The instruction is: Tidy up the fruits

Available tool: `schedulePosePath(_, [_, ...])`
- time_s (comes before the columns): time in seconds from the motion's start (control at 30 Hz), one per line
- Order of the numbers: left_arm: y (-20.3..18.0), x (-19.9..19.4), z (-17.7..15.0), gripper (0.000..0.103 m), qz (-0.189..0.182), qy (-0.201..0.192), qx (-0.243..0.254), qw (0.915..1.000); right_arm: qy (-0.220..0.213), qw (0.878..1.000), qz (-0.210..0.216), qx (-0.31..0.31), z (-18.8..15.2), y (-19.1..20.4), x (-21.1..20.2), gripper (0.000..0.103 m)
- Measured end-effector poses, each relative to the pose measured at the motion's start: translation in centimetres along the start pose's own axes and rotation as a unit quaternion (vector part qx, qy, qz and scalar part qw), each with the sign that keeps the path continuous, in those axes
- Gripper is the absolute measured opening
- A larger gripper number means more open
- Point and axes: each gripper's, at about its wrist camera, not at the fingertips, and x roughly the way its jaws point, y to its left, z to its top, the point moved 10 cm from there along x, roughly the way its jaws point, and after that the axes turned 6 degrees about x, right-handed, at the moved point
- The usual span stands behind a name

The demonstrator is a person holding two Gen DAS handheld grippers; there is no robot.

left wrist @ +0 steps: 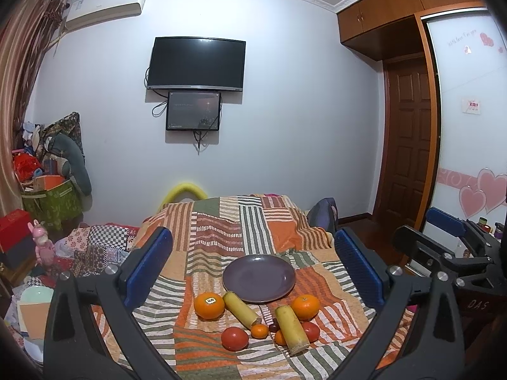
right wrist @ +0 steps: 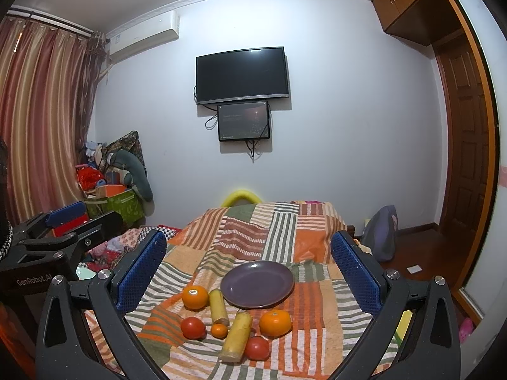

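Observation:
An empty purple plate (left wrist: 259,278) (right wrist: 257,283) lies on a striped patchwork cloth (left wrist: 221,228) (right wrist: 279,231). In front of it lie two large oranges (left wrist: 209,306) (left wrist: 305,307), two yellow cane pieces (left wrist: 241,309) (left wrist: 291,329), two red tomatoes (left wrist: 234,338) (left wrist: 310,331), a small tangerine (left wrist: 259,331) and a dark grape (left wrist: 274,327). In the right wrist view the same fruit shows: oranges (right wrist: 195,297) (right wrist: 275,323), cane pieces (right wrist: 218,306) (right wrist: 237,335), tomatoes (right wrist: 193,328) (right wrist: 257,348), tangerine (right wrist: 219,331). My left gripper (left wrist: 253,266) and right gripper (right wrist: 250,266) are open, empty, held above and before the fruit.
The cloth covers a raised surface reaching to the back wall. Piled clutter and a green box (left wrist: 52,199) stand at left, a wooden door (left wrist: 408,145) at right. The right gripper (left wrist: 443,253) shows in the left wrist view, the left gripper (right wrist: 63,237) in the right wrist view.

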Motion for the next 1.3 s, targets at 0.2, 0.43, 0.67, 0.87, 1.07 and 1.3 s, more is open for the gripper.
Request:
schedulePosePath(0.2, [0.06,0.05,-0.05,0.103,0.001,0.001,-0.001,1.0,-0.001,1.0,0.0,-0.003,0.17,0.0,-0.1,0.103])
schedulePosePath(0.43, [0.17,0.23,-0.19,0.103,0.001,0.004,-0.002,1.0,0.001,1.0,0.0,-0.003,0.14,0.01,0.01,0.103])
schedulePosePath(0.67, [0.15,0.25,-0.21,0.103,0.001,0.003,-0.003,1.0,0.002,1.0,0.001,-0.003,0.04,0.1,0.09,0.103])
schedulePosePath(0.87, [0.12,0.24,-0.35,0.103,0.001,0.001,-0.003,1.0,0.002,1.0,0.0,-0.002,0.06,0.14,0.06,0.103])
schedulePosePath(1.07, [0.2,0.09,-0.22,0.103,0.001,-0.001,-0.004,1.0,0.001,1.0,0.001,-0.004,0.22,0.3,0.04,0.103])
schedulePosePath(1.3, [0.22,-0.02,-0.07,0.103,0.001,-0.003,-0.004,1.0,-0.002,1.0,0.002,-0.003,0.2,0.43,-0.13,0.103])
